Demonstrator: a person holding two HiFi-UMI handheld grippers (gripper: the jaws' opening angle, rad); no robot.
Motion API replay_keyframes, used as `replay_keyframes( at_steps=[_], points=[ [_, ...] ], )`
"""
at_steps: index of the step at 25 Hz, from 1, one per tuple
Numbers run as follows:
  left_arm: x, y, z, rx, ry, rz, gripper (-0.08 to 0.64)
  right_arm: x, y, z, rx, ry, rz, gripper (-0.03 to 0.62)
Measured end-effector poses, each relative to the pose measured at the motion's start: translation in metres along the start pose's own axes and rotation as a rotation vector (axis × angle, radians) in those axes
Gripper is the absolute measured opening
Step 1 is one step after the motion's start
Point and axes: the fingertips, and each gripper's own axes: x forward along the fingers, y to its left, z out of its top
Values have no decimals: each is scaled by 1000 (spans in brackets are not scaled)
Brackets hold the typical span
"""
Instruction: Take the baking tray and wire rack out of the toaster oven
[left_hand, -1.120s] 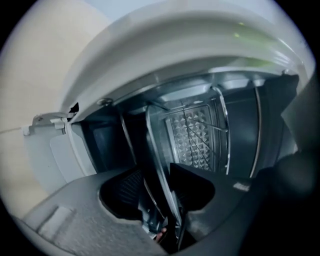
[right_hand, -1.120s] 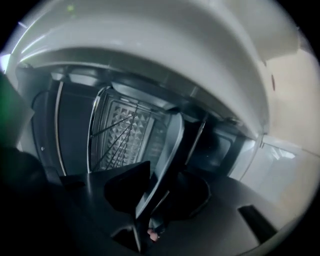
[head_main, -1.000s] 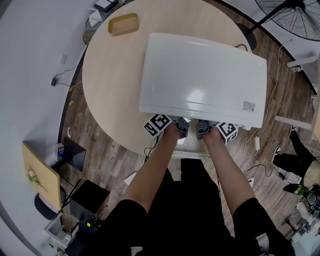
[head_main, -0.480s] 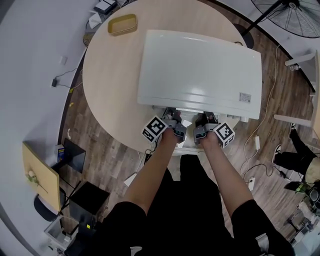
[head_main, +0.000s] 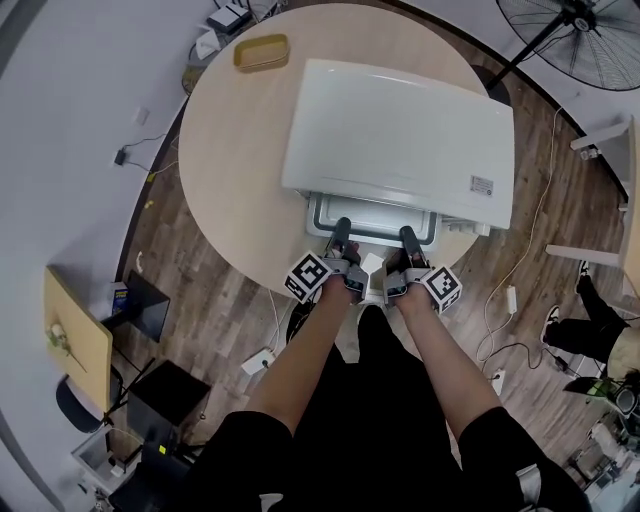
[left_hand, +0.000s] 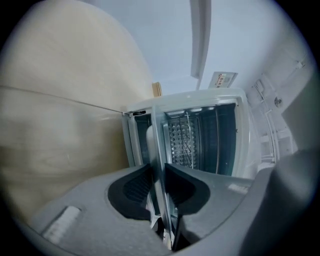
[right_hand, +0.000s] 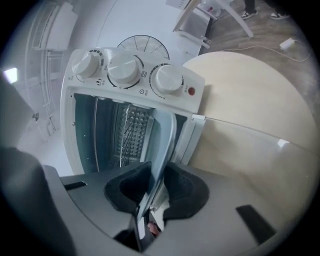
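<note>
A white toaster oven (head_main: 400, 130) stands on the round wooden table (head_main: 230, 170). Its grey baking tray (head_main: 372, 216) sticks out of the front opening toward me. My left gripper (head_main: 340, 228) is shut on the tray's front rim at the left, and its jaws have just been closing on that rim. My right gripper (head_main: 407, 236) is shut on the same rim at the right. In the left gripper view the tray (left_hand: 158, 145) runs edge-on between the pads (left_hand: 137, 185). The right gripper view shows the same tray (right_hand: 162, 145), the knobs (right_hand: 125, 70), and thin wire bars (right_hand: 131, 131) inside the cavity.
A yellow dish (head_main: 262, 52) lies at the table's far edge. A floor fan (head_main: 585, 35) stands at the upper right, with cables on the wood floor. A wooden chair seat (head_main: 75, 335) and dark boxes are at the lower left.
Both grippers have drawn back toward me together. The tray, hidden under the oven's top before, now shows well out of the opening.
</note>
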Motion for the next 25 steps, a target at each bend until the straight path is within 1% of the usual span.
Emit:
replay_keyframes(
  at_steps=[4, 8, 16, 20, 25],
  points=[
    [-16, 0, -6, -6, -17, 0, 81, -14, -2, -6, 12, 29, -5, 80],
    [-33, 4, -11, -8, -34, -1, 83, -29, -6, -14, 4, 67, -3, 78],
    [-66, -2, -27, -24, -80, -13, 86, -61, -3, -22, 38, 132, 17, 78],
    [-81, -6, -35, -28, -97, -14, 84, -72, -6, -24, 29, 173, 8, 79],
    [-108, 2, -48, -43, -114, -1, 84, -92, -10, -33, 9, 224, -3, 78]
  ],
)
